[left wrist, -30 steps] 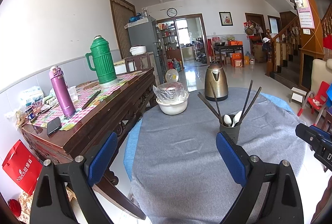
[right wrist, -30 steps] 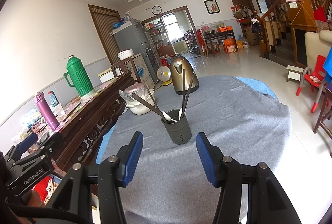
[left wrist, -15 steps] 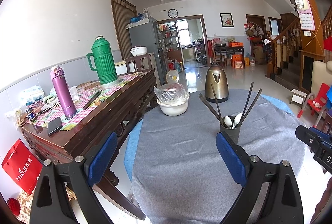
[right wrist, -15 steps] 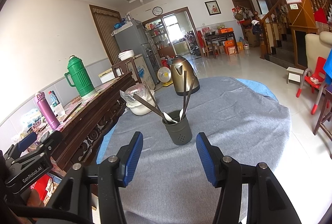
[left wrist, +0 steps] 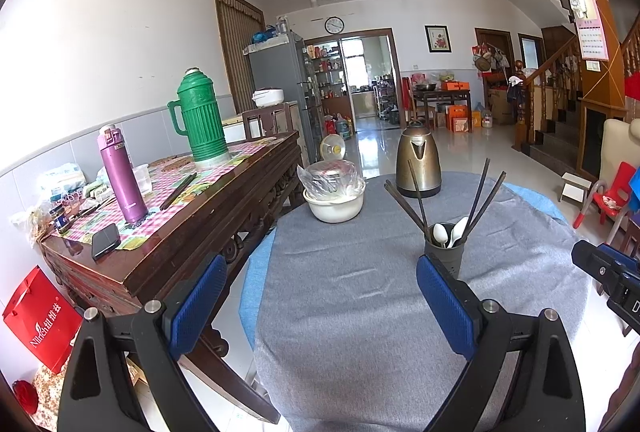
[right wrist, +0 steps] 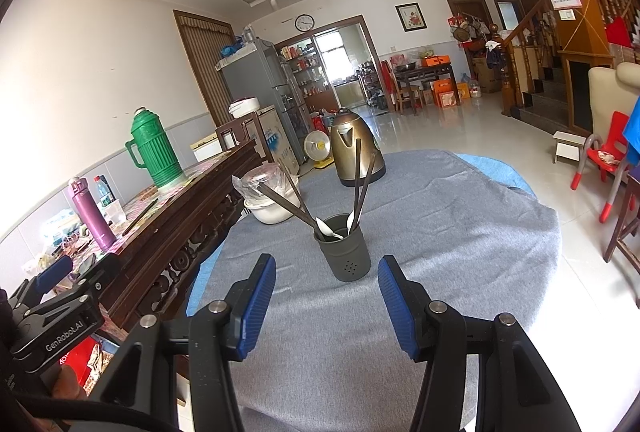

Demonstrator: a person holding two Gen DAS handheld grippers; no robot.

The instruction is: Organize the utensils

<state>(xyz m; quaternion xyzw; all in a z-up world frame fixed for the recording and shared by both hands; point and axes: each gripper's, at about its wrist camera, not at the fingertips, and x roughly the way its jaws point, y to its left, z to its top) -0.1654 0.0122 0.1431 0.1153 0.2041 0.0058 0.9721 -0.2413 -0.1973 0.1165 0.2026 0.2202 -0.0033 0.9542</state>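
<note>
A dark grey utensil holder [right wrist: 345, 250] stands upright on the grey-clothed round surface [right wrist: 460, 232], at about 12 o'clock just ahead of the right hand-held gripper [right wrist: 327, 298] in the right wrist view. Inside it, dark chopsticks [right wrist: 362, 176] lean out toward 12 and 10 o'clock, and two white spoons [right wrist: 326, 226] rest with their bowls at the rim. The right hand-held gripper is released, its blue pads [right wrist: 260, 296] spread wider than the holder and apart from it, nothing between them.

In the left wrist view the same holder sits at about 1 o'clock, partly behind the right-side pad of the left hand-held gripper [left wrist: 318, 304], which is also released with only bare cloth between its jaws.

Farther out on the surface, a brass-coloured kettle [right wrist: 354, 152] stands at 12 o'clock behind the holder, and a white bowl [right wrist: 272, 210] with a plastic-wrapped lid at 10 o'clock. Beside the surface at 9 o'clock runs a dark wooden sideboard [right wrist: 180, 216] carrying a green thermos [right wrist: 154, 152] and a purple bottle [right wrist: 90, 212].
</note>
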